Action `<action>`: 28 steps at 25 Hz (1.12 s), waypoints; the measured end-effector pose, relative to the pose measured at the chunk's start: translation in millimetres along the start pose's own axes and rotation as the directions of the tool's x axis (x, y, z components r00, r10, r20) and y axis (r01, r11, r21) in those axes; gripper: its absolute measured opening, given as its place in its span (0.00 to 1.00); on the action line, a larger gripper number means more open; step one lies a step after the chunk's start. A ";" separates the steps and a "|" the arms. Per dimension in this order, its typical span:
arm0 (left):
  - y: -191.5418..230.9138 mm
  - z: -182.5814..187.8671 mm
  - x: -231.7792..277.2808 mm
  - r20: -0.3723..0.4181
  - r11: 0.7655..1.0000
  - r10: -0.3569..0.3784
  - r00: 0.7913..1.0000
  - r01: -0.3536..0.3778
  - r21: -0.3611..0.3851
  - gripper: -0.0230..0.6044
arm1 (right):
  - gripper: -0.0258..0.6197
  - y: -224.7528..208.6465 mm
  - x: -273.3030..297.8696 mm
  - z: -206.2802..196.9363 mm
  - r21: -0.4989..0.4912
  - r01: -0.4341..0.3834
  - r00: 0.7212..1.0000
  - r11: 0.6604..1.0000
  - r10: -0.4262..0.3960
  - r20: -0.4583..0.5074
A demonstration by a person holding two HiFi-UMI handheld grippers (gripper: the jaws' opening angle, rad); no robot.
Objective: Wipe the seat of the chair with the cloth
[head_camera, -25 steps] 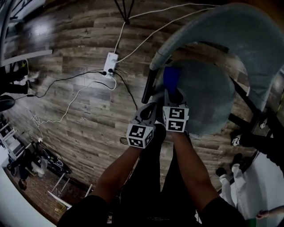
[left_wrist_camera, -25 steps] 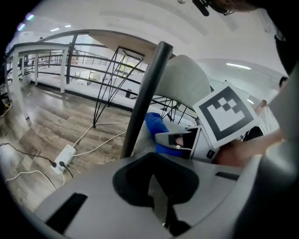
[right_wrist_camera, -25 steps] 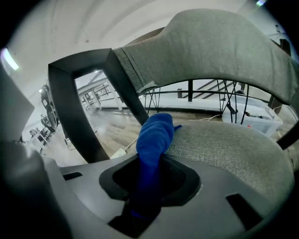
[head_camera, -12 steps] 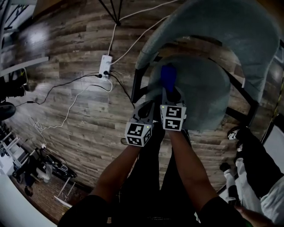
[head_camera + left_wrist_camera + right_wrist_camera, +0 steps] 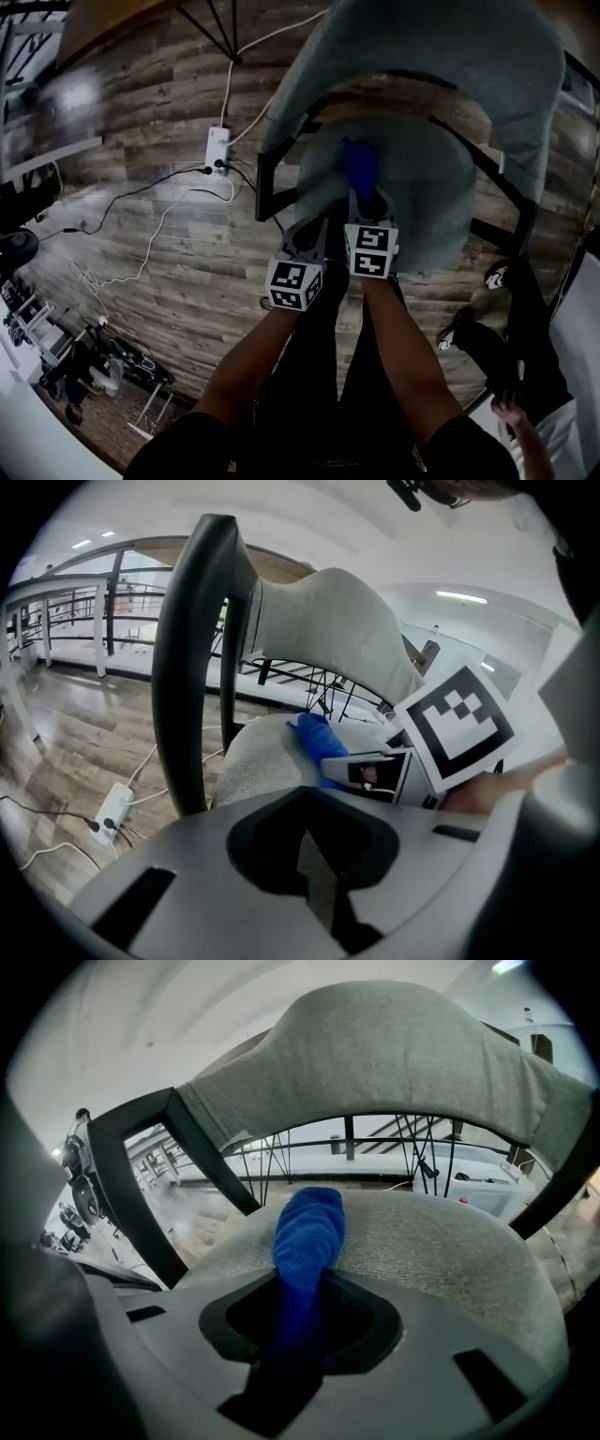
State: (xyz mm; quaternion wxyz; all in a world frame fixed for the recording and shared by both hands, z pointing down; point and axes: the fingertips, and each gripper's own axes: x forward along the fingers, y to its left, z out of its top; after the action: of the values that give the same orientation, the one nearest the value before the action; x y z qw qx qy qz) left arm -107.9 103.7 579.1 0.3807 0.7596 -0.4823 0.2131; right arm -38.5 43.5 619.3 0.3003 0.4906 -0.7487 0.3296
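mid-wipe, as we read it. the right hand-held gripper is pinching the blue cloth. the cloth's bunched free end sticks out past the jaws and rests on the grey fabric seat of the chair. in the head view the cloth sits on the left half of the seat, about mid-depth, with the curved backrest beyond it.

the left hand-held gripper has its jaws pressed together with nothing between them. it's parked just beside the right one at the seat's near-left edge, close to the black frame tube. we can't tell if it touches the seat.

progress: we judge most of the seat isn't covered yet, mainly the right half and the strip under the backrest.

next move, our call:
- keep the pinch firm, since fabric on fabric will drag and could pull the cloth out
- press down and sweep across toward the right side, then work back toward the backrest
- the bunched cloth gives a narrow contact patch, so overlap the strokes
- keep the left hand-held gripper clear of the sweep and off the frame tube
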 end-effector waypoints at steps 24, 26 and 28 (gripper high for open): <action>-70.0 0.4 35.7 -0.049 0.993 -0.101 0.994 0.104 0.058 0.05 | 0.21 -91.2 -37.9 -20.5 0.056 0.145 0.989 0.988 -0.146 0.006; -75.3 -1.2 36.6 -0.057 0.991 -0.106 0.993 0.110 0.082 0.05 | 0.21 -104.3 -43.8 -22.7 0.058 0.165 0.986 0.985 -0.165 0.005; -79.6 -2.9 38.1 -0.062 0.991 -0.118 0.991 0.121 0.062 0.05 | 0.21 -117.5 -49.9 -24.9 0.060 0.186 0.982 0.981 -0.186 0.003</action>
State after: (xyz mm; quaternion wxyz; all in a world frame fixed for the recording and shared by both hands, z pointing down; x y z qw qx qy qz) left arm -19.6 103.7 577.5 0.3815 0.7927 -0.4174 0.2275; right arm 91.1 54.5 619.1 0.3118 0.5686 -0.6908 0.3198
